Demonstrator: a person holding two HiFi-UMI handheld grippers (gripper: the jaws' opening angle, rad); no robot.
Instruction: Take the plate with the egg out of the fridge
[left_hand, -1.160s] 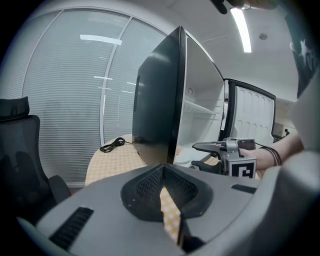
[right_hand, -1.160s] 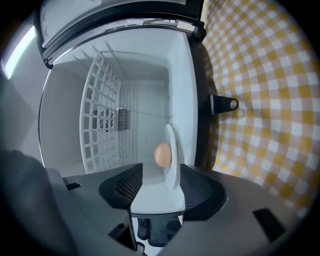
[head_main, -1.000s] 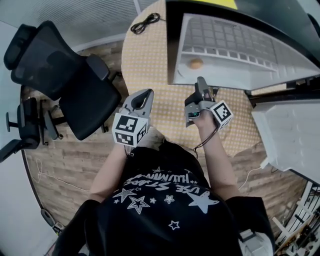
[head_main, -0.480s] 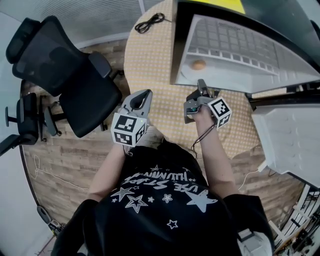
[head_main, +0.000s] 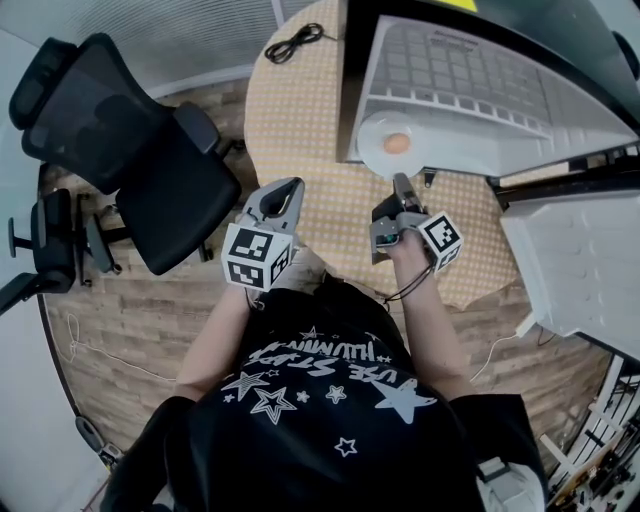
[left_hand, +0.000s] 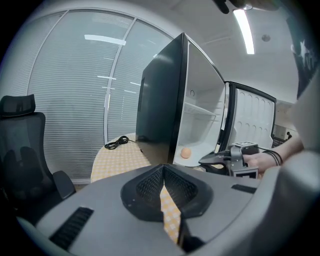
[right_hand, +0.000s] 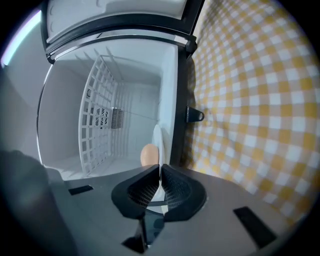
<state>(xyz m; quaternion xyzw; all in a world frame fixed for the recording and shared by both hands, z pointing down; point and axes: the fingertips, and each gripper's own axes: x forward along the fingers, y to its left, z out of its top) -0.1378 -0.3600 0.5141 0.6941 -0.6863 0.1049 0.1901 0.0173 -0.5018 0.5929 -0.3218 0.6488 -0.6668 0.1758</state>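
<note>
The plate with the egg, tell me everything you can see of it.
The plate is round, plain white and shallow, and looks like ceramic. It lies flat at the front of the open fridge, on its white floor. One brownish egg rests around its middle. The right gripper has just been closing, and its fingers now pinch the plate's near rim. Nothing else touches it.
</note>
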